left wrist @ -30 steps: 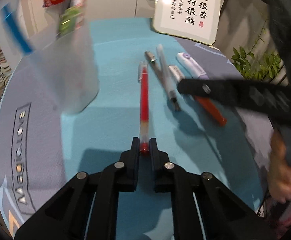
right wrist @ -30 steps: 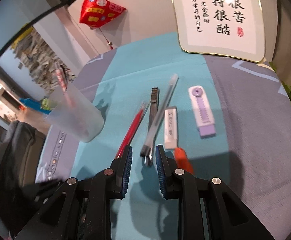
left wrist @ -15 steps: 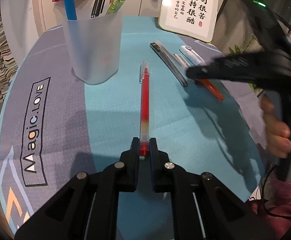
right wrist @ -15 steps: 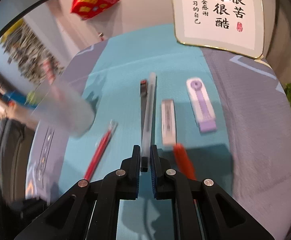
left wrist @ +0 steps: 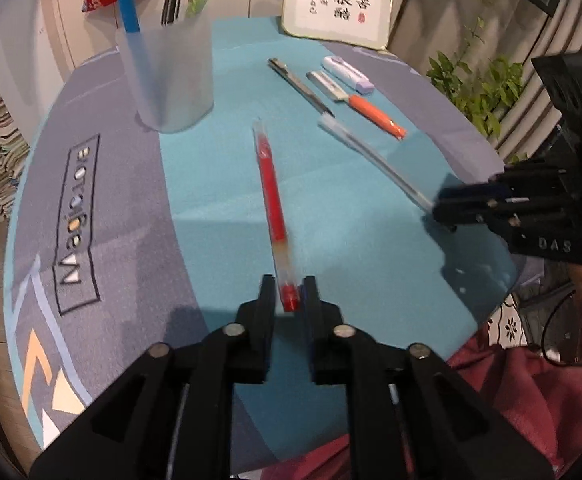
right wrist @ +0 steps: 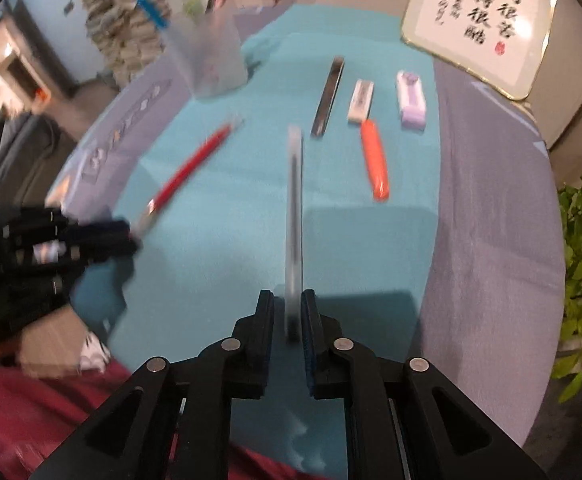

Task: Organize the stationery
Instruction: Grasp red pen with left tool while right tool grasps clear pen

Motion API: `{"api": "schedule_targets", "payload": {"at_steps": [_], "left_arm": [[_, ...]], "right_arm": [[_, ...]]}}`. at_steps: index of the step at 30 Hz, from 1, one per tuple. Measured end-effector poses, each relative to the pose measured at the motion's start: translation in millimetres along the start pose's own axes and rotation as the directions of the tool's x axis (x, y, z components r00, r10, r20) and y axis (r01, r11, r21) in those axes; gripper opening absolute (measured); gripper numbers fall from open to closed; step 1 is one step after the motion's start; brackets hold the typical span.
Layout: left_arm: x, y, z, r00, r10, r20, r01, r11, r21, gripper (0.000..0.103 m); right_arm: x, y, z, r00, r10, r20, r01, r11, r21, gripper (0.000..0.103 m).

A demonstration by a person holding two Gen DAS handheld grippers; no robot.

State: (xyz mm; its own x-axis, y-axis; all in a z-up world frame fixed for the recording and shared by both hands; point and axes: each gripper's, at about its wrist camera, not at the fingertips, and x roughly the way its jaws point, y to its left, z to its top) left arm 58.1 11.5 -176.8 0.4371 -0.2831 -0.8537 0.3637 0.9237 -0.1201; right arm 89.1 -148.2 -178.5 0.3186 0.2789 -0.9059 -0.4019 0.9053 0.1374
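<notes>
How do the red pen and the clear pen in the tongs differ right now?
The red pen has a red barrel; the clear pen is see-through and greyish. The red pen sits in the left tongs, whose jaws have just been opening; the clear pen is in the right tongs. Both are slim pens, with one end between the jaws.

Open mat (left wrist: 219, 208) lies between pen cup (left wrist: 169, 76) and red pen (left wrist: 271, 204).
</notes>
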Motion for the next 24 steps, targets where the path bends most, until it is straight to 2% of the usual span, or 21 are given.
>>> {"api": "schedule_targets", "payload": {"at_steps": [1,2,3,5,8,14,24], "left_arm": [[0.3,1.6,5.2,1.0,0.007,0.012,-0.006,1.0,-0.012,0.029],[-0.5,4.3,11.7,0.999,0.009,0.031,-0.009,1.0,-0.028,0.038],[-3.7,8.6,14.6,0.999,0.014,0.048,-0.011,0.999,-0.044,0.04],[-3.1,13.9,28.1,0.997,0.007,0.071,-0.002,0.998,-0.068,0.04],[4.8,16.7,46.5,0.997,0.029,0.078,-0.022,0.996,-0.091,0.04],[23.5,13.6,70.4,0.998,0.03,0.059,-0.025,0.996,-0.09,0.04],[43.9,18.2,84.8,1.0,0.018,0.024,-0.017,0.997,-0.077,0.038]], "right_arm": [[-1.1,-1.2,6.0,1.0,-0.005,0.025,0.005,1.0,0.008,0.018],[-1.8,-2.0,12.9,0.999,-0.002,0.049,0.002,1.0,0.007,0.026],[-1.7,-2.6,19.5,0.998,0.002,0.067,-0.003,1.0,0.007,0.038],[-0.2,-2.0,32.0,0.995,0.004,0.095,-0.005,1.0,0.011,0.045],[4.9,-1.0,47.4,0.993,-0.005,0.117,0.003,1.0,0.018,0.045],[22.4,-2.1,60.1,0.996,0.019,0.09,-0.022,0.999,0.033,0.045],[41.6,-9.2,73.9,0.998,0.018,0.054,-0.02,0.999,0.039,0.045]]}}
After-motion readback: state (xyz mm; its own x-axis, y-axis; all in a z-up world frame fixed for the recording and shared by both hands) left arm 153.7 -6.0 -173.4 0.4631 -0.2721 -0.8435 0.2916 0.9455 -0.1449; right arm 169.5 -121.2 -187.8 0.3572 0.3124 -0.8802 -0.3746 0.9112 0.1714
